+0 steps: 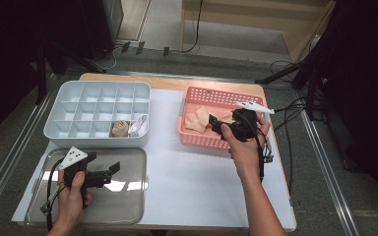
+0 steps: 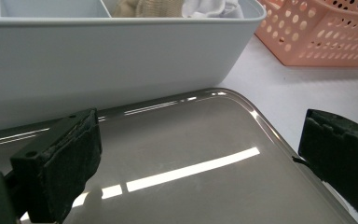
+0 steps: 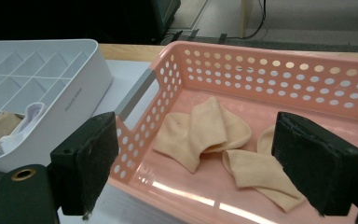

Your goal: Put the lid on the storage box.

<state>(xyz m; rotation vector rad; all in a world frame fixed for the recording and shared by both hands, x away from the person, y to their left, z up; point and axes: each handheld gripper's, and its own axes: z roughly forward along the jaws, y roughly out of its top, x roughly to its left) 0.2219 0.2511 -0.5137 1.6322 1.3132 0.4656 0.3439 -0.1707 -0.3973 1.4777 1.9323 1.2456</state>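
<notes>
Inside, the pink basket [image 3: 279,74] holds beige socks [image 3: 205,133].

In the right gripper view, the lower right sock [image 3: 261,179] runs behind the right-hand jaw, so its far end is hidden. The basket [image 3: 279,70] is cut off at the right edge. In the left gripper view, the organiser [image 2: 112,60] wall hides most of its two rolled socks [image 2: 177,8], cropped by the top edge.
</notes>
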